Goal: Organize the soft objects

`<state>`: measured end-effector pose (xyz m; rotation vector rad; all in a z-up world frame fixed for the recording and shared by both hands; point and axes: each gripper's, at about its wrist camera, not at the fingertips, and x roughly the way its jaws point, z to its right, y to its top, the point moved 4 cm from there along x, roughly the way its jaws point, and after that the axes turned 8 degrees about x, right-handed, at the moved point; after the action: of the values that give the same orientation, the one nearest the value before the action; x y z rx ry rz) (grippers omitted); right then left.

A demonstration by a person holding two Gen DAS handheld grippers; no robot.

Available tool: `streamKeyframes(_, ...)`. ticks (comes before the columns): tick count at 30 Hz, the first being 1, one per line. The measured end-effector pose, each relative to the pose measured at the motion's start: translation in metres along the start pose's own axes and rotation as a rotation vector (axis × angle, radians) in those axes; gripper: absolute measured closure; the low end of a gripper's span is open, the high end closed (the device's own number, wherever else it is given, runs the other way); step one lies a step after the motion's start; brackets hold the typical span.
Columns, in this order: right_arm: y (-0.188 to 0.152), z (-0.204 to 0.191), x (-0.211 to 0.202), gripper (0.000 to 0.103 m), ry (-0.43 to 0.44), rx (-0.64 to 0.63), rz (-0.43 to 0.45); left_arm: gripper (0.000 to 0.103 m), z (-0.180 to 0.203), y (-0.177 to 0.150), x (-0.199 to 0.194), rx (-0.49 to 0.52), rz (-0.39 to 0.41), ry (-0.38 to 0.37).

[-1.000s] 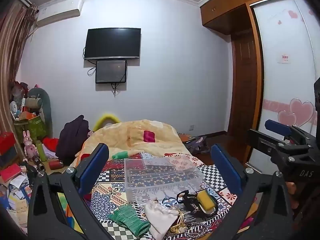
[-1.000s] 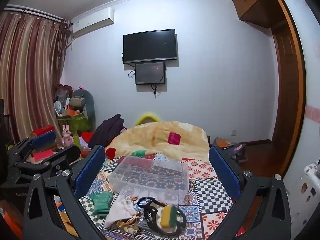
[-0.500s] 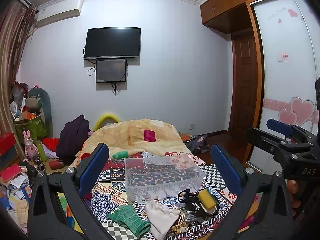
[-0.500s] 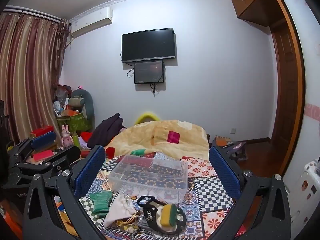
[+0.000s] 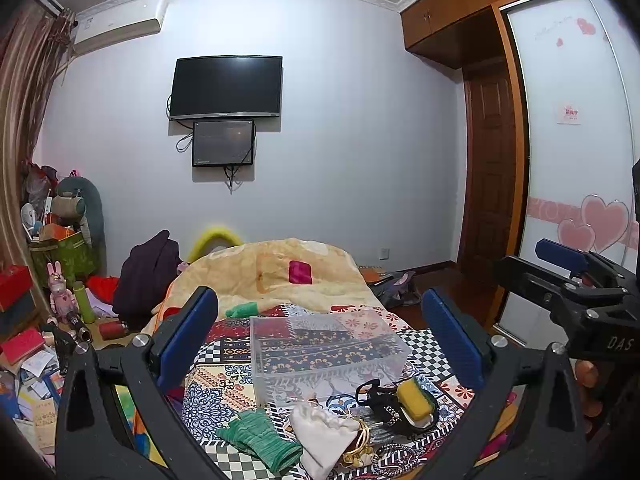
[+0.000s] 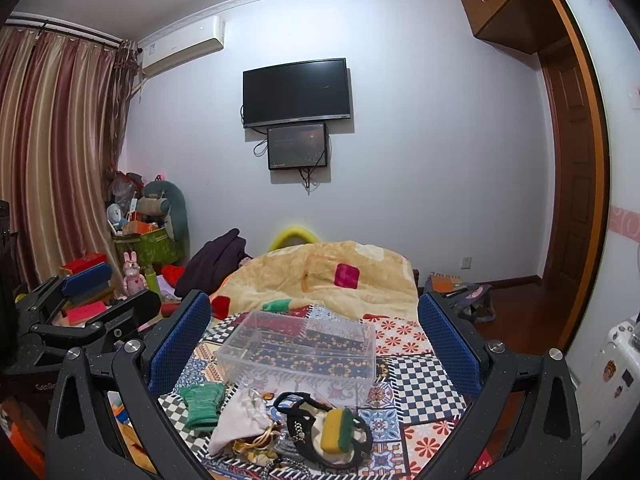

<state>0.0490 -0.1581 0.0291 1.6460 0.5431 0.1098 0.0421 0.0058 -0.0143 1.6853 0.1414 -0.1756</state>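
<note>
A clear plastic box (image 5: 324,354) (image 6: 300,346) stands empty on the patchwork bedspread. In front of it lie a green knitted glove (image 5: 260,438) (image 6: 202,400), a white drawstring pouch (image 5: 322,434) (image 6: 238,420), a yellow-green sponge (image 5: 414,394) (image 6: 336,428) on a black strap, and some beads and cords. My left gripper (image 5: 320,344) is open and empty, above and behind the pile. My right gripper (image 6: 314,344) is open and empty too. Each gripper shows at the edge of the other's view: the right one (image 5: 568,280) and the left one (image 6: 80,300).
A yellow quilt (image 5: 280,272) is heaped at the far end of the bed. Boxes, toys and papers (image 5: 36,320) crowd the floor at left. A wardrobe with sliding doors (image 5: 572,160) stands at right. A TV (image 5: 226,87) hangs on the far wall.
Both grippers have drifted slightly, so the view has shifted a little. Nothing on the bed has moved.
</note>
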Motion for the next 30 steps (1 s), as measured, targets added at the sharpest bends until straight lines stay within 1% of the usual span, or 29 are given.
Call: streamKeyframes(30, -0.0020, 0.0030, -0.0015, 0.000, -0.005, 0.014, 0.013, 0.000, 0.0005, 0.0006, 0.0001, -0.013, -0.005, 0.013)
